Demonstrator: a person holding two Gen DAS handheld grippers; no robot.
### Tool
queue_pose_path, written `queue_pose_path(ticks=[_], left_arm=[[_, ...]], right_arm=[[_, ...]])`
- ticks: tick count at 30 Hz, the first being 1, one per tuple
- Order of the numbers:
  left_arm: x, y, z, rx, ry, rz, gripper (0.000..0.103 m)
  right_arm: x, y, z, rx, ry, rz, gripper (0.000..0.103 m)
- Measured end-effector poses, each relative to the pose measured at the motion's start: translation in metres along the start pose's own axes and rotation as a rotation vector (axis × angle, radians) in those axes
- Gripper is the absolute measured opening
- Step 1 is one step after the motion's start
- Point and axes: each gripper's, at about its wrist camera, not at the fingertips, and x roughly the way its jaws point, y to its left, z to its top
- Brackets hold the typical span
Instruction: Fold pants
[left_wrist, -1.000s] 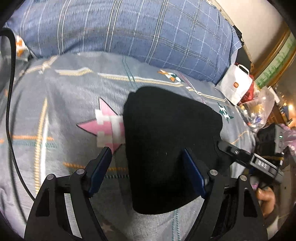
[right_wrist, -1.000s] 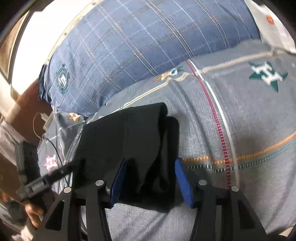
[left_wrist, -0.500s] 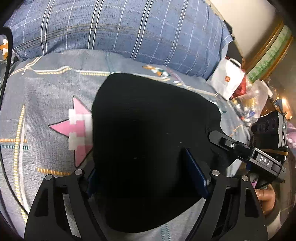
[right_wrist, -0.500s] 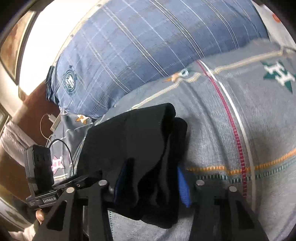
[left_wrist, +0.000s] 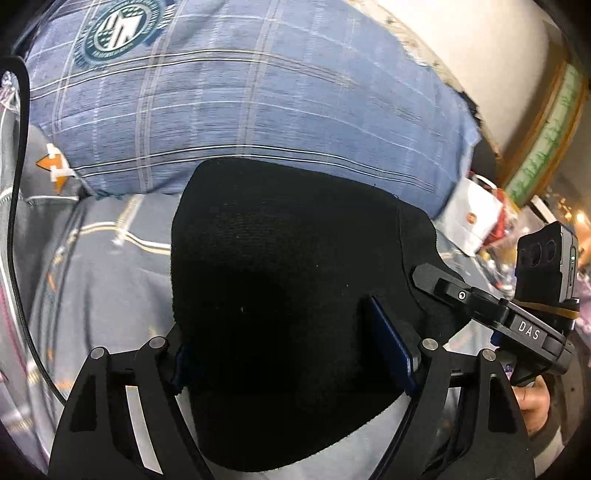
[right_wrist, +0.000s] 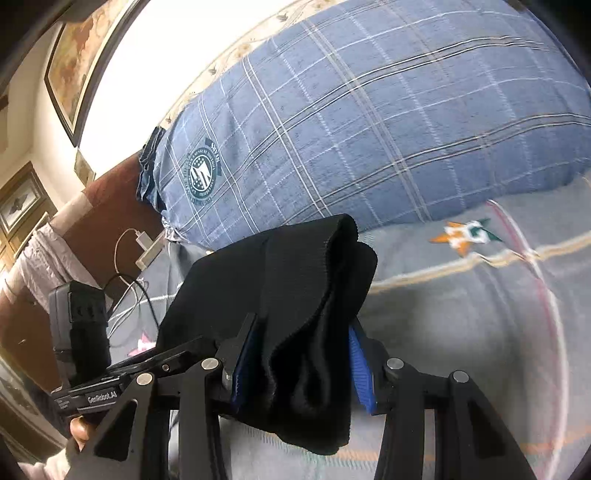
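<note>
The black pants (left_wrist: 288, 295) are a thick folded bundle held up above the grey patterned bedsheet (left_wrist: 110, 266). My left gripper (left_wrist: 277, 332) stands wide with the bundle wedged between its pads; the cloth hides the left pad. In the right wrist view, the folded edge of the pants (right_wrist: 295, 280) sits bunched between the blue pads (right_wrist: 358, 365) of my right gripper (right_wrist: 301, 332), which is shut on it. Each view shows the other gripper at the bundle's far side, the right gripper's body (left_wrist: 517, 325) and the left gripper's body (right_wrist: 92, 395).
A big blue plaid pillow (right_wrist: 369, 129) lies across the head of the bed just beyond the pants. A white paper bag (left_wrist: 472, 218) and clutter sit off the bed's right. A black cable (left_wrist: 14, 221) runs along the left; a white charger (right_wrist: 144, 243) hangs there.
The left gripper slid onto the bundle, which now fills its jaws. The right jaws narrowed onto the folded edge. Both lifted the pants off the sheet toward the pillow.
</note>
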Motion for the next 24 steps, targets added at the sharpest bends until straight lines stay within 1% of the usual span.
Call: queue_pose_path(ticks=[2,5,7,8,9,10,11,15,17,19,22,24], left_arm=[[0.010,0.019,0.005,-0.019,0.017,0.016,0.082],[0.040,0.047,0.007,-0.042,0.061,0.058,0.082],[0.057,0.062,0.003,-0.064,0.102,0.106,0.082],[0.065,0.070,-0.001,-0.079,0.127,0.127,0.082],[0.068,0.077,-0.005,-0.095,0.129,0.112,0.082],[0.068,0.080,-0.007,-0.105,0.128,0.095,0.082],[0.065,0.082,-0.008,-0.110,0.121,0.093,0.082],[0.047,0.069,-0.002,-0.058,0.095,0.152,0.082],[0.042,0.062,0.004,-0.029,0.088,0.188,0.082],[0.038,0.057,0.010,-0.024,0.074,0.212,0.082],[0.036,0.056,0.016,-0.029,0.052,0.233,0.082],[0.036,0.053,0.018,-0.023,0.037,0.251,0.082]], right_arm=[[0.023,-0.003,0.005,0.002,0.026,-0.002,0.044],[0.061,-0.013,0.006,-0.001,0.075,-0.028,0.045],[0.082,-0.020,0.003,-0.021,0.120,-0.073,0.045],[0.095,-0.022,-0.001,-0.048,0.159,-0.117,0.045],[0.101,-0.022,-0.005,-0.075,0.184,-0.148,0.045],[0.102,-0.022,-0.008,-0.093,0.193,-0.149,0.045],[0.098,-0.022,-0.009,-0.099,0.183,-0.144,0.045],[0.077,-0.014,-0.005,-0.133,0.175,-0.193,0.045],[0.065,-0.003,-0.001,-0.163,0.147,-0.189,0.045],[0.058,0.012,0.003,-0.187,0.133,-0.171,0.045],[0.063,0.030,0.005,-0.219,0.138,-0.158,0.045],[0.073,0.037,0.002,-0.252,0.152,-0.187,0.045]])
